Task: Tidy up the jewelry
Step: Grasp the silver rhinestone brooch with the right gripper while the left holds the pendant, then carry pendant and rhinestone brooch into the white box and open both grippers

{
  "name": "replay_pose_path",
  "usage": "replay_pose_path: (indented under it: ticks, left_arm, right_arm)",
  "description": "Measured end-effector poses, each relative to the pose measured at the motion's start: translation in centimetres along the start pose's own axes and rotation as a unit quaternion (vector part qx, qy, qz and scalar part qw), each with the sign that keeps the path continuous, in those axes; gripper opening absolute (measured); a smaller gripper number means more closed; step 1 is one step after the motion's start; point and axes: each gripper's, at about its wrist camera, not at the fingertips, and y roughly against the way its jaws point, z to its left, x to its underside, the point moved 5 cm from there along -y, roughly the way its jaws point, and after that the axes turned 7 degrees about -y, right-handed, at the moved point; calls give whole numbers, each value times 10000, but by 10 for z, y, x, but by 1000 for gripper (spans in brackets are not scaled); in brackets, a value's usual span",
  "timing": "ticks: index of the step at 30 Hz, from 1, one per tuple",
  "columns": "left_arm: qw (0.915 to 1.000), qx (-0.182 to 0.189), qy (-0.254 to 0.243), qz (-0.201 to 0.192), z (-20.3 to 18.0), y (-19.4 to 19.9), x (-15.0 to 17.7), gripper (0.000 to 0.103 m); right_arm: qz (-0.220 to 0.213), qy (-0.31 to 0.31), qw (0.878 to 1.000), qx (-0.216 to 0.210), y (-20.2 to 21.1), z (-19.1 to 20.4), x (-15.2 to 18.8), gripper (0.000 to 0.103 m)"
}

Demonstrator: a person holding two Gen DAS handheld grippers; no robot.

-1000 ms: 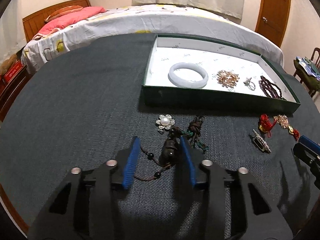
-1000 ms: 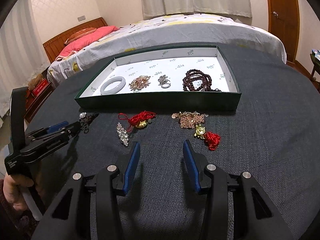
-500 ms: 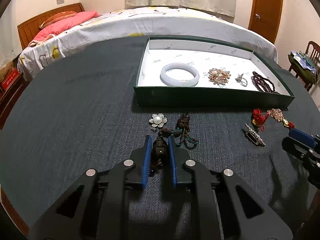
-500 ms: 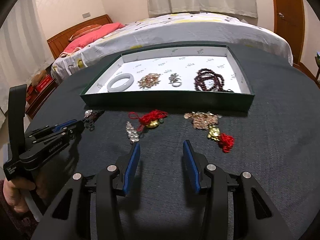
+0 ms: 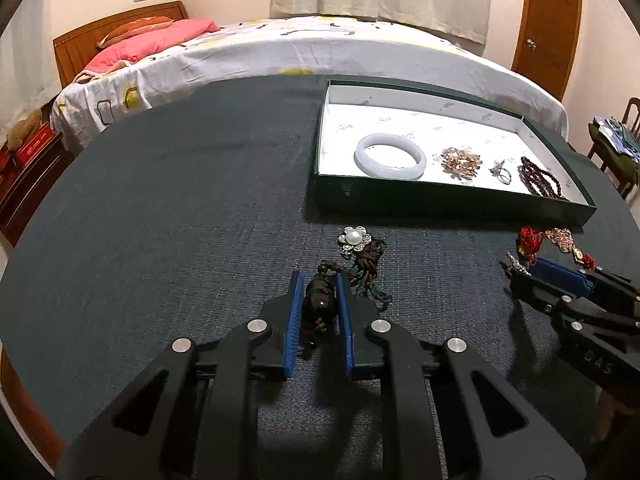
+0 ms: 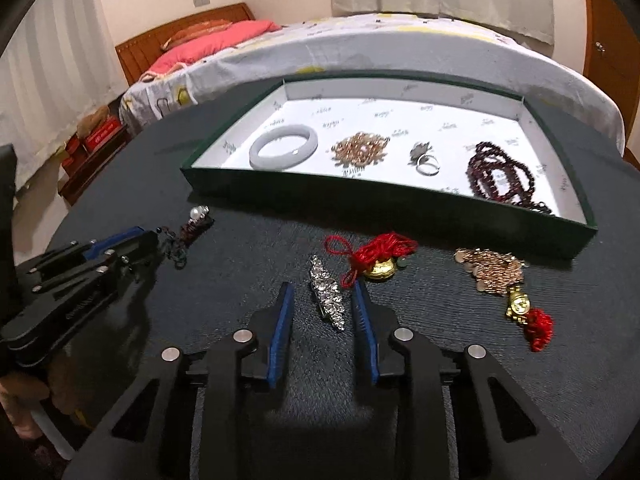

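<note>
The left gripper (image 5: 319, 284) clamps the dark pendant (image 5: 319, 302); the right gripper (image 6: 323, 294) straddles the brooch (image 6: 329, 298), jaws apart. Next, probably: lift the pendant into the tray (image 5: 448, 197).

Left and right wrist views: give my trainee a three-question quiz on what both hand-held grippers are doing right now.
1. True or false: the left hand-held gripper is shut on the dark bead pendant.
2. What lies between the right hand-held gripper's open fingers? A) rhinestone brooch B) white bangle C) silver ring
3. Fill in: the bangle rests inside the green ____.

Key: 1 true; 2 A; 3 tray.
</note>
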Motion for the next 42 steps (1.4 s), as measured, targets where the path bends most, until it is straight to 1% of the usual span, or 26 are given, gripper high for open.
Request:
replay_pose_path:
  ticks: [3, 4, 8, 14, 22, 30, 35, 42]
  left_arm:
    - [10000, -3, 15, 13, 0, -1, 1, 17]
    - [10000, -7, 16, 14, 0, -1, 1, 17]
    - [10000, -32, -3, 13, 0, -1, 1, 17]
    - [10000, -16, -19, -73, -3, 6, -3, 17]
    - [9993, 22, -49, -366, -7, 28, -15, 17]
    - [9981, 24, -63, -613, -11, 49, -28, 17]
    - [9969, 71, -75, -774, -15, 61, -41, 17]
    - [9925, 239, -193, -1185, -32, 78, -74, 17]
  right_arm:
    - [5, 23, 10000, 56, -1, 0, 0, 21]
    - [8, 25, 10000, 46, -1, 0, 0, 17]
    - [-30, 18, 10000, 20, 1, -2, 1, 15]
    - [-235, -60, 9997, -55, 21, -4, 0, 15]
    - [-563, -272, 9979, -154, 57, -14, -7, 15]
    - [-773, -344, 9963, -155, 74, -20, -14, 15]
    - [-945, -393, 9947, -134, 87, -25, -23, 15]
    - [-1296, -446, 9906, -57, 105, -37, -48, 15]
